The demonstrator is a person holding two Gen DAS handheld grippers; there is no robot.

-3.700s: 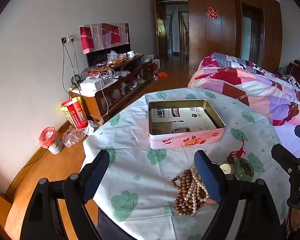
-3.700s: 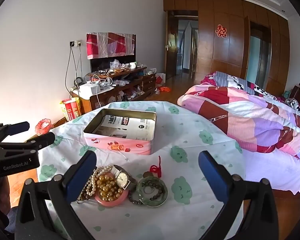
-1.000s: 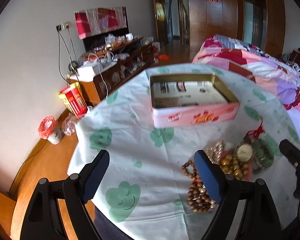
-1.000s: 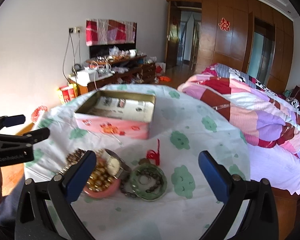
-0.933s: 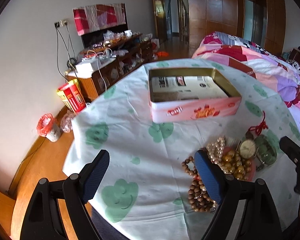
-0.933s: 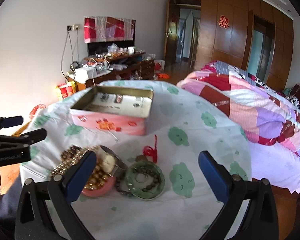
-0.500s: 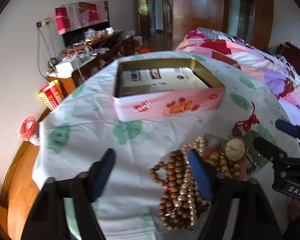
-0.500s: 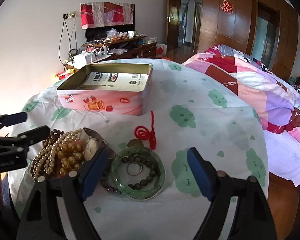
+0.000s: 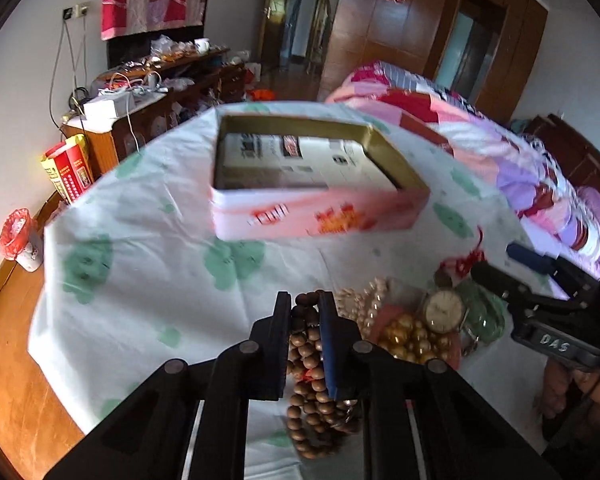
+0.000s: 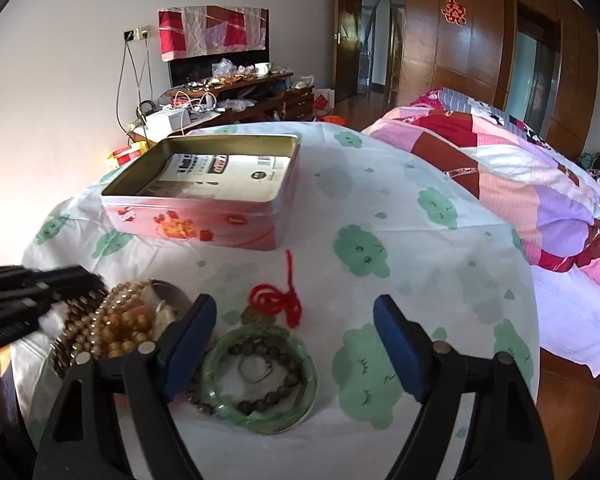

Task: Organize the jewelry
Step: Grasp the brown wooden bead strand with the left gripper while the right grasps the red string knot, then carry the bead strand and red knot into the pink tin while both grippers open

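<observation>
Wooden bead strand (image 9: 306,364), brown, lies at the tabletop's near edge, with the left gripper (image 9: 305,312) down over it; its jaws are closing, now narrow, with beads between the pads, though a firm pinch cannot be confirmed. Just beside it sit a pearl strand (image 9: 360,302), gold beads (image 9: 404,336) on a pink dish and a wristwatch (image 9: 444,312), heaped and touching. Green jade bangle (image 10: 260,378), ringing a dark bead bracelet (image 10: 268,398) and a small ring (image 10: 254,368), lies near the same edge; the right gripper (image 10: 294,326) hovers over it, jaws closing but wide, touching nothing. Red knotted cord (image 10: 278,300) with a pendant lies just beyond the bangle.

Pink tin (image 10: 204,216), lidless, stands toward the tabletop's far edge, well apart from the heap. Only printed paper shows inside; no jewelry.

Status, as judged: nothing stored yet. Every piece remains to be lifted and placed in the tin, the wooden strand likely first.
</observation>
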